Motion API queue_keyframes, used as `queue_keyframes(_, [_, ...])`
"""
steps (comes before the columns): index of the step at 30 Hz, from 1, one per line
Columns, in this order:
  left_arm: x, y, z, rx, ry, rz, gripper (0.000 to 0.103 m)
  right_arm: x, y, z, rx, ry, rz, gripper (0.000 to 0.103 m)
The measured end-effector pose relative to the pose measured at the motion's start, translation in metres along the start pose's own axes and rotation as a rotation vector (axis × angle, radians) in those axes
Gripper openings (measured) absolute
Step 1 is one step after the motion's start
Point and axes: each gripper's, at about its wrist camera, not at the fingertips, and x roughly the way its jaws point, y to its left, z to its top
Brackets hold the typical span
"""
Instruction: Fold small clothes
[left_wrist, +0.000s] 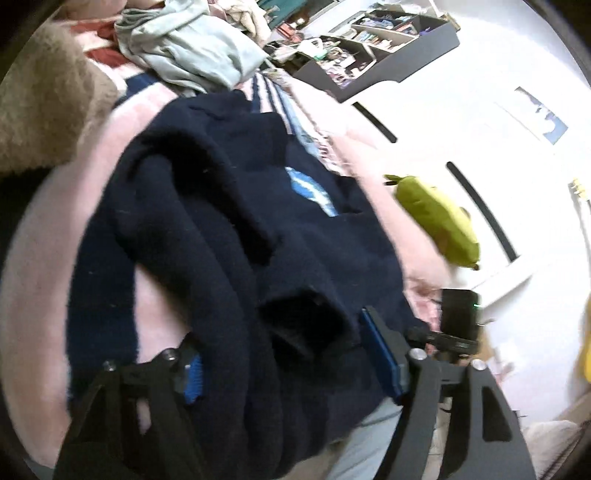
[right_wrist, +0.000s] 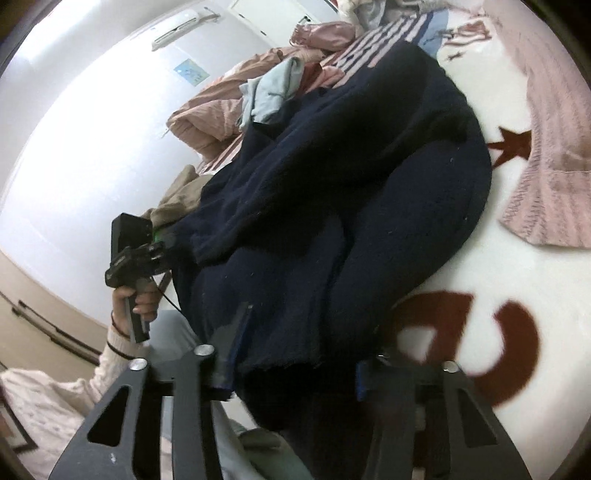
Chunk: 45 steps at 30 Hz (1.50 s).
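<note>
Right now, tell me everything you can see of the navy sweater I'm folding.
The navy sweater is dark, fuzzy knit, bunched in thick rolled folds rather than flat. A light blue patch shows on its front. It lies on the pink-and-white blanket. The left gripper and right gripper both have fabric between their fingers, wide apart around the bulk; whether they pinch it is unclear.

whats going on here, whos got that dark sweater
A person is folding a navy sweater on a bed with a pink blanket, holding a tool in each hand. The left tool and the right tool both straddle the sweater's near edge, which is bunched and partly lifted. Whether either is clamped is unclear.
</note>
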Motion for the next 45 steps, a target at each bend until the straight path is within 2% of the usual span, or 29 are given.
queue_keyframes(3, [-0.006, -0.007, 0.0, 0.051, 0.023, -0.005, 0.08, -0.003, -0.001, -0.002, 0.0, 0.012, -0.001, 0.033])
queue_keyframes(6, [0.003, -0.005, 0.003, 0.02, 0.042, 0.001, 0.08, -0.001, -0.006, -0.002, 0.013, 0.018, -0.021, 0.018])
queue_keyframes(7, [0.011, -0.007, 0.003, 0.024, 0.046, 0.038, 0.075, 0.002, -0.007, 0.0, 0.023, 0.016, -0.021, 0.016])
queue_keyframes(8, [0.016, -0.01, 0.004, 0.039, 0.05, 0.073, 0.059, 0.003, -0.007, 0.001, 0.033, 0.006, -0.014, 0.014])
queue_keyframes(9, [0.021, -0.013, 0.005, 0.056, 0.061, 0.119, 0.049, 0.002, -0.005, 0.001, 0.037, -0.007, -0.012, 0.014])
queue_keyframes(10, [0.025, -0.014, 0.004, 0.064, 0.073, 0.147, 0.027, 0.001, -0.003, 0.001, 0.035, -0.015, -0.016, 0.014])
queue_keyframes(11, [0.026, -0.016, 0.003, 0.069, 0.078, 0.145, 0.024, -0.001, 0.001, 0.0, 0.027, -0.024, -0.025, 0.013])
queue_keyframes(14, [0.019, -0.028, -0.002, 0.123, 0.055, 0.161, 0.019, -0.012, 0.008, -0.003, 0.026, -0.058, 0.007, 0.012])
queue_keyframes(20, [-0.014, -0.061, -0.018, 0.183, 0.018, 0.104, 0.017, -0.033, 0.033, -0.015, -0.004, -0.114, 0.119, 0.011])
queue_keyframes(26, [-0.06, -0.102, -0.044, 0.243, -0.016, 0.074, 0.016, -0.05, 0.074, -0.04, -0.047, -0.142, 0.169, 0.011])
queue_keyframes(30, [-0.087, -0.122, -0.044, 0.26, -0.062, 0.057, 0.017, -0.067, 0.096, -0.039, -0.072, -0.19, 0.174, 0.011])
queue_keyframes(34, [-0.091, -0.125, -0.015, 0.275, -0.127, 0.133, 0.017, -0.082, 0.103, -0.011, -0.069, -0.259, 0.129, 0.011])
queue_keyframes(38, [-0.068, -0.113, 0.04, 0.293, -0.16, 0.215, 0.017, -0.078, 0.096, 0.041, -0.078, -0.287, 0.026, 0.011])
queue_keyframes(42, [-0.024, -0.081, 0.097, 0.273, -0.118, 0.327, 0.017, -0.053, 0.063, 0.1, -0.022, -0.278, -0.107, 0.011])
queue_keyframes(45, [0.016, -0.048, 0.128, 0.25, -0.056, 0.415, 0.017, -0.029, 0.031, 0.125, 0.03, -0.237, -0.222, 0.011])
